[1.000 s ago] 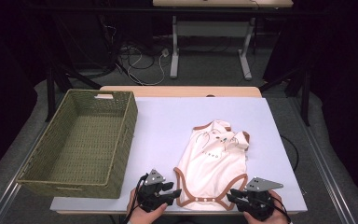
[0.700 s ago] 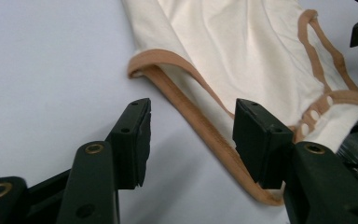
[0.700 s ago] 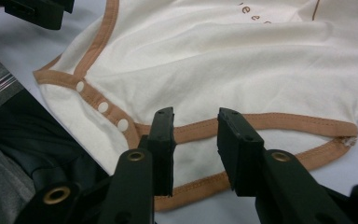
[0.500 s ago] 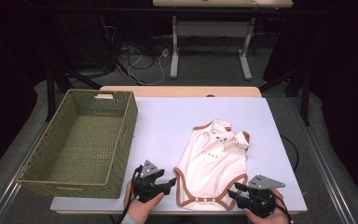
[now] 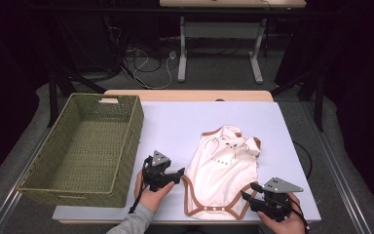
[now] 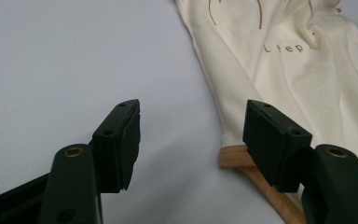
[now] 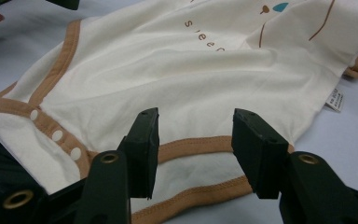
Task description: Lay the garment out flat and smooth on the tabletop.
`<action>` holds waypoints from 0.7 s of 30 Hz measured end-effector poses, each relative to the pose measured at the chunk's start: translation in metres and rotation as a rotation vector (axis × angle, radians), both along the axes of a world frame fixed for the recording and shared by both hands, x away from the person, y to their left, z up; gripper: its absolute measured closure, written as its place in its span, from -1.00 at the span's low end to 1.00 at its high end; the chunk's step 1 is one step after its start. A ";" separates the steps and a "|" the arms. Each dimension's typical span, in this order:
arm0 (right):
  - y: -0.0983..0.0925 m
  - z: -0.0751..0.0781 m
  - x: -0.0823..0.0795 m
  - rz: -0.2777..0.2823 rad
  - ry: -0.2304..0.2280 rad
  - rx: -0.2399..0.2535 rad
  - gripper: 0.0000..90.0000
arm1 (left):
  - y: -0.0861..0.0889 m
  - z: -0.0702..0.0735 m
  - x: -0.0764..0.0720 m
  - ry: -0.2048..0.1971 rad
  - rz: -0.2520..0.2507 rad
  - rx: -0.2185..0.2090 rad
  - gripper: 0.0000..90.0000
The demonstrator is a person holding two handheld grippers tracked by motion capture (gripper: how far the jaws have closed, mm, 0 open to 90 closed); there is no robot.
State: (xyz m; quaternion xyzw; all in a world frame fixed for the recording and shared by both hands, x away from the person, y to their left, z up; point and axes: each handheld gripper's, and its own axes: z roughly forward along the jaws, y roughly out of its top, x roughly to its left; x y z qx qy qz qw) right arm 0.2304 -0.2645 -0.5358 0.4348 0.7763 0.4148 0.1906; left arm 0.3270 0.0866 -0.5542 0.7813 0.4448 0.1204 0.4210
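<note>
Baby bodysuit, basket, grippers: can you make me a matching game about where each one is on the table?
Things:
1. bodysuit
2. basket
3. left gripper
4. right gripper

Places:
A. at the table's left side, nothing inside
B. jaws open at the brown-trimmed bottom hem, near the snaps
C. flat on the white table, right of the basket
D. jaws open beside the garment's left edge, between it and the basket

Pairs: 1-C, 2-A, 3-D, 4-B

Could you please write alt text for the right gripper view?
The right gripper hovers with open fingers over the brown-trimmed edge of a cream baby bodysuit lying flat on a pale table. Three white snaps line its hem at left.
</note>
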 end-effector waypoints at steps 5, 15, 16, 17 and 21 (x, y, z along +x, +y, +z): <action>-0.002 0.000 0.001 0.000 -0.001 -0.007 0.14 | -0.003 -0.007 0.006 0.026 -0.008 0.024 -0.10; -0.004 -0.001 0.003 -0.012 -0.005 -0.006 0.14 | -0.012 -0.009 0.002 0.029 -0.100 0.061 0.21; -0.004 -0.001 0.003 -0.018 -0.005 -0.006 0.15 | -0.013 -0.009 0.001 0.033 -0.104 0.057 0.23; -0.004 -0.001 0.004 -0.012 -0.005 -0.006 0.15 | -0.014 -0.009 0.000 0.033 -0.108 0.057 0.25; -0.007 -0.001 0.006 -0.024 -0.007 -0.014 0.15 | -0.019 -0.009 -0.004 0.037 -0.126 0.063 0.32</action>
